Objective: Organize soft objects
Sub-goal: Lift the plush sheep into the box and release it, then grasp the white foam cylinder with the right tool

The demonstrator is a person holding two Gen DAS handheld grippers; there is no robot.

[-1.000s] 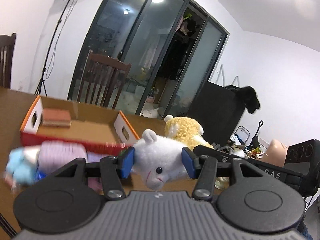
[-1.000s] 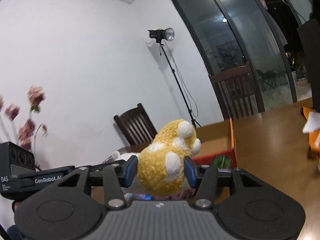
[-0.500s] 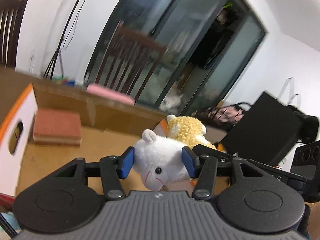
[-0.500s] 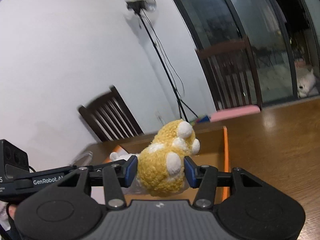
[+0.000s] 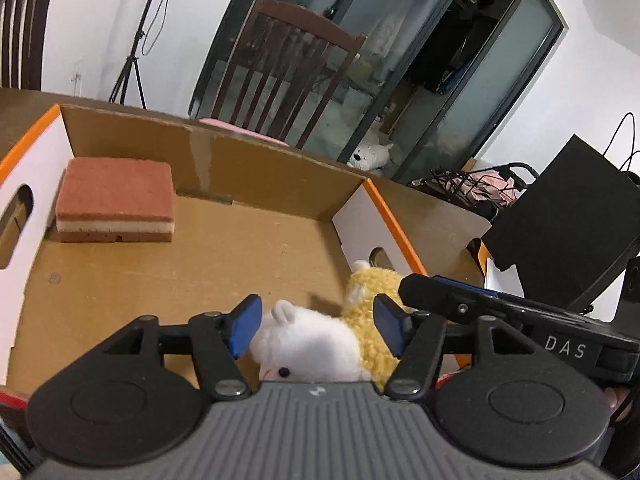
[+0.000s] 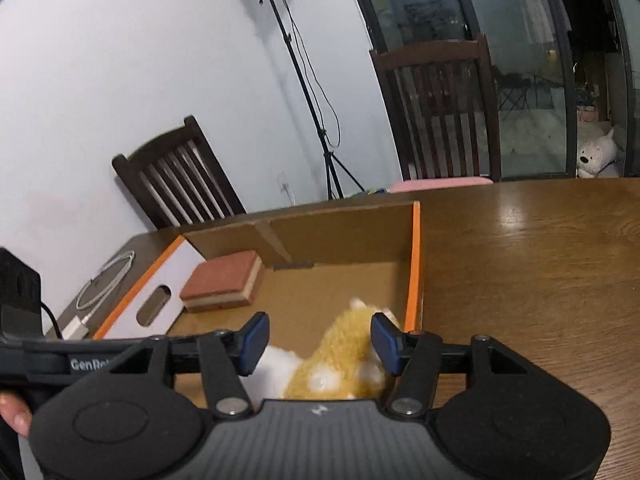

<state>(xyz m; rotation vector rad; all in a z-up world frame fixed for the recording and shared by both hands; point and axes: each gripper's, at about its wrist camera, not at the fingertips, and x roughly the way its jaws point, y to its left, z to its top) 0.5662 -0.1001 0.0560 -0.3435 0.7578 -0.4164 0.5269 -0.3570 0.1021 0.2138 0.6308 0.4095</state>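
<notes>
- Left claw: spread, blue pads clear of the white plush toy between them; no pinch visible.
- Right claw: likewise spread, yellow plush toy lying between the pads, not squeezed. Right pad close to the fur; contact cannot be confirmed.
- Location: both toys down inside the cardboard box, near corner by the orange-edged right wall, pressed side by side, yellow one nearer that wall.
- Judged placed; release looks complete for this pair.
- Handling, judged: very light, fully compressible, no fragile parts. Fur gives good friction against rubbery pads; slipping unlikely. Main risk: pile snagging on a pad during withdrawal and dragging the toy along.
- Best hold if regripped: across the plump body or head, not ears or limbs, which would fold and let it dangle.
- White toy: smooth short pile, rounded, small ear and black bead eye showing.
- Yellow toy: curly, woolly loops, paler patches on the feet.
- Sponge block at the far left corner of the box: rectangular, reddish faces with a pale middle layer, open-cell look, lying flat, well apart from the toys.
- Box: plain brown corrugated floor, white end walls with oval hand holes, orange rims.
- Surface under the box: dark glossy wood grain.
</notes>
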